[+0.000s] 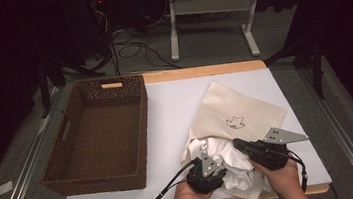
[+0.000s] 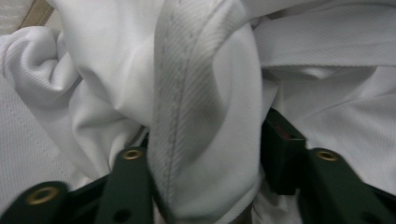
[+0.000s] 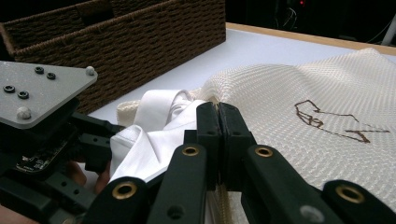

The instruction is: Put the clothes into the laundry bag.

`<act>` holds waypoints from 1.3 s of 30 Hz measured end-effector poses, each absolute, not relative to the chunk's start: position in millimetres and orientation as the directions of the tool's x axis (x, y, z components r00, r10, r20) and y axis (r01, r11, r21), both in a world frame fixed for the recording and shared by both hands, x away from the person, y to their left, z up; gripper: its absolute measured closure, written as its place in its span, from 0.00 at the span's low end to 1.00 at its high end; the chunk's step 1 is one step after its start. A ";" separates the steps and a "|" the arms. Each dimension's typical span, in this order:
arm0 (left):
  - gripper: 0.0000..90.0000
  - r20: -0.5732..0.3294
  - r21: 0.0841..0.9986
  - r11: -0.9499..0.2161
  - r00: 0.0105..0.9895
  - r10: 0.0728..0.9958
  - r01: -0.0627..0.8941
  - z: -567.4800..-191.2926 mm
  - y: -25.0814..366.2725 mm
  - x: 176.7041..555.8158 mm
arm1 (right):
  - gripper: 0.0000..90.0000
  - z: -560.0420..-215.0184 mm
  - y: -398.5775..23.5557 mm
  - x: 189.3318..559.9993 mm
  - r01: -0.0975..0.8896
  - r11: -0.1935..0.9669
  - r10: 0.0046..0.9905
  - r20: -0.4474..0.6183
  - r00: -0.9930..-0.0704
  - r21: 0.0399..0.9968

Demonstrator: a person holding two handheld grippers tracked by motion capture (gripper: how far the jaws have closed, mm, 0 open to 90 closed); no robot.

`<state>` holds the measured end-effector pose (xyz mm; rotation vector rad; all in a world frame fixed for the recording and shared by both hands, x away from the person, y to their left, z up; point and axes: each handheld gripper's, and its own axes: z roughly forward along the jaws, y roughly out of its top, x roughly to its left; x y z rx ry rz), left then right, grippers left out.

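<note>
A cream mesh bag (image 1: 238,107) with a brown line drawing lies on the right of the white table. A crumpled white garment (image 1: 232,161) spills from its near mouth. My left gripper (image 1: 215,165) is at the garment's near left, and in the left gripper view a thick fold of the white garment (image 2: 205,70) sits pinched between the jaws of the gripper (image 2: 205,163). My right gripper (image 1: 236,144) reaches in from the right. In its own view the right gripper (image 3: 218,114) is shut at the mouth of the bag (image 3: 299,84), cream fabric showing under the jaws.
A dark brown wicker basket (image 1: 143,128) stands on the left of the table, also seen as the basket (image 3: 140,42) beyond the garment (image 3: 154,140). The left gripper's grey plate (image 3: 42,91) is close to the right gripper. Cables and a white table frame (image 1: 172,29) lie behind.
</note>
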<state>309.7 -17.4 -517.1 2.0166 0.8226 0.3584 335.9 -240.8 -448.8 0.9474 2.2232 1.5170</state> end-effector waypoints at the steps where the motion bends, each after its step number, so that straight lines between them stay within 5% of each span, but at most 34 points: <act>1: 0.72 -0.057 0.838 -0.368 0.734 0.676 0.404 -516.9 -16.8 309.1 | 1.00 -448.7 -240.8 336.0 0.352 0.234 0.657 0.120 -0.744 0.906; 5: 0.80 -0.136 0.853 -0.272 0.693 0.708 0.445 -514.7 -6.9 310.0 | 1.00 -447.9 -241.0 335.5 0.350 0.229 0.656 0.122 -0.745 0.908; 14: 0.81 -0.117 0.872 -0.245 0.665 0.737 0.425 -492.4 8.8 294.4 | 1.00 -445.7 -239.1 333.0 0.343 0.225 0.643 0.126 -0.756 0.912; 39: 0.81 -0.101 0.854 -0.240 0.599 0.794 0.462 -503.0 -20.5 326.0 | 1.00 -438.1 -239.2 329.4 0.322 0.202 0.617 0.135 -0.775 0.925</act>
